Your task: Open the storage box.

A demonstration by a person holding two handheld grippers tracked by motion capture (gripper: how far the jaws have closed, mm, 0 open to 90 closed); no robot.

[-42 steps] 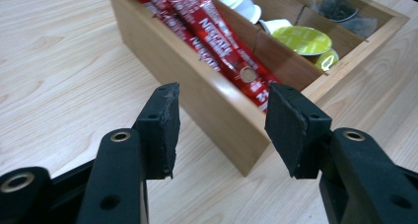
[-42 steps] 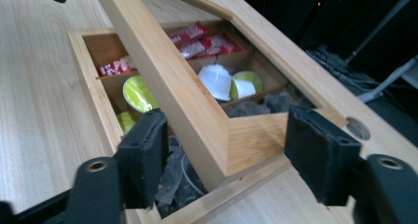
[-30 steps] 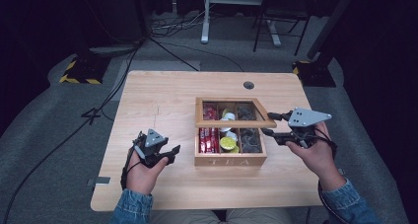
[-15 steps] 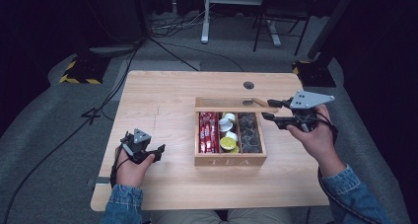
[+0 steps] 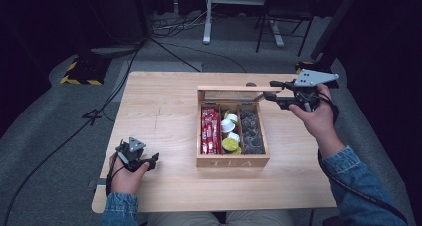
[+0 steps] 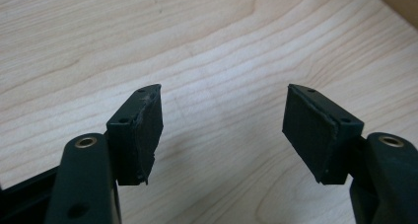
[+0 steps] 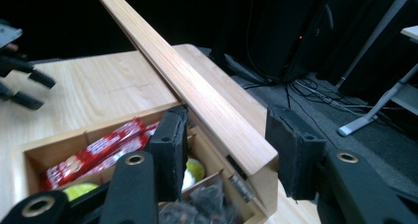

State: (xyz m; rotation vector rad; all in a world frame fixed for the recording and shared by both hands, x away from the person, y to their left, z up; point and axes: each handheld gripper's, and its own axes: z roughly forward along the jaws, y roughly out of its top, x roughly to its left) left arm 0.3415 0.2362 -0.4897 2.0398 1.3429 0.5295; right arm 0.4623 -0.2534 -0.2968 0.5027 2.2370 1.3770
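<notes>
A wooden tea box stands mid-table with its lid raised upright at the back. Inside are red packets, white and yellow-green pods and dark bags. My right gripper is at the lid's right end. In the right gripper view its jaws have been closing, and the pads press on the lid's corner. My left gripper rests low near the table's front left. Its jaws have just been opening over bare wood, with nothing between them.
Light wood tabletop stretches left of the box. A small round hole sits behind the lid. On the floor beyond are cables, a yellow-black striped block and desk legs.
The right gripper rose and moved back, swinging the lid from tilted to upright. The left gripper sank toward the front left corner of the table and its jaws spread wider.
</notes>
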